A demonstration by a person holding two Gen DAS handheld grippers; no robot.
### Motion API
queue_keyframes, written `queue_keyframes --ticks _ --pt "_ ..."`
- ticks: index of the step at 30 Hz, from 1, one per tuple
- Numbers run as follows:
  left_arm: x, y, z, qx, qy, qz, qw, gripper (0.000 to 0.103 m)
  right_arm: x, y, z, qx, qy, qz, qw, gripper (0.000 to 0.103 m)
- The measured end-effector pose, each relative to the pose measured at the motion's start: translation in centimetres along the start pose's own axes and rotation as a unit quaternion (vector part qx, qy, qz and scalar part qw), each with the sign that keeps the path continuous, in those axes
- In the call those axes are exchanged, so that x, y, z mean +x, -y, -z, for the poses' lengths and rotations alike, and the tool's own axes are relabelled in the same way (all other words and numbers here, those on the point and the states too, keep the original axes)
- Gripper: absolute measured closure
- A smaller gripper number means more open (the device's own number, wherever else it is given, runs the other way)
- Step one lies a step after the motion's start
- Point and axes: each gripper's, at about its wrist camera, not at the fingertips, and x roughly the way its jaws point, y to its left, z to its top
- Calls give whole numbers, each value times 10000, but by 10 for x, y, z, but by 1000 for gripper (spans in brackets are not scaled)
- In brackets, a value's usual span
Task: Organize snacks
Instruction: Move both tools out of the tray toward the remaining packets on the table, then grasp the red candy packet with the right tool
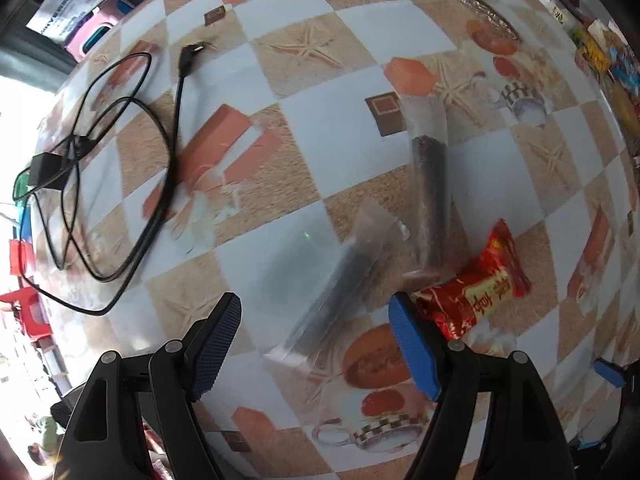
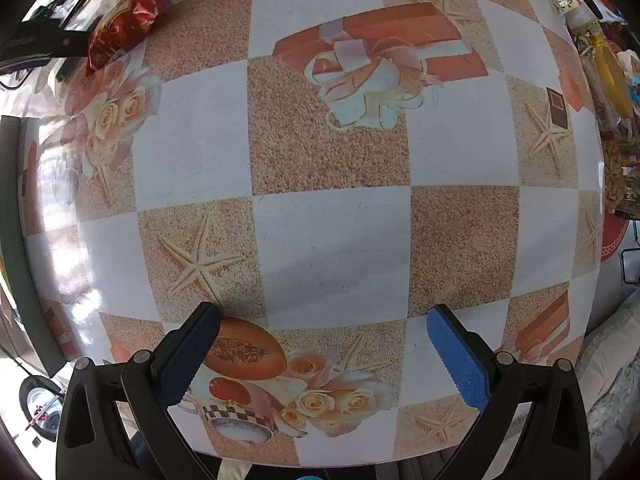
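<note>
My left claw hung spread above a clear-wrapped dark snack stick, lower centre of frame, touching nothing; my right claw stood apart over the bare tablecloth.

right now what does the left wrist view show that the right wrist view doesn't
Only the left wrist view: a looped black cable, two clear sleeves holding dark snack sticks, and the open left gripper.
Only the right wrist view: the open right gripper over bare cloth.
Both: the red foil snack packet and the checkered printed tablecloth.
</note>
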Motion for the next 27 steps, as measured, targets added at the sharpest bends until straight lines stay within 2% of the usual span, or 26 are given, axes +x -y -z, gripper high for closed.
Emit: queue_keyframes --ticks 2,4,5,7,15,19,20,22,24,27 --pt "-1 0 -3 -133 -26 264 9996 46 1 0 0 13 -1 -3 10000 0" --pt "-2 3 -4 -185 -54 364 9992 76 1 0 0 12 6 -3 10000 0" --pt "-3 6 -2 -159 -77 352 9992 82 0 0 0 12 2 -3 10000 0" --pt "-4 13 7 -109 -64 259 9996 84 0 0 1 20 8 -4 10000 0" --pt "-2 44 105 -391 -260 535 9975 84 -1 0 4 33 84 1 10000 0" --pt "0 49 148 -476 -349 488 9971 80 1 1 -6 117 -236 -49 9996 0" --pt "0 49 152 -509 -362 510 9967 78 -1 4 -11 276 -269 -218 9990 0" --pt "1 48 157 -550 -398 487 9965 55 -10 10 -23 673 -163 -741 9948 0" --pt "1 46 161 -605 -400 370 9967 44 -21 12 -39 1031 -68 -1176 9877 0" --pt "-7 35 176 -718 -295 441 9960 37 -38 6 -69 1403 138 -1784 9738 0"
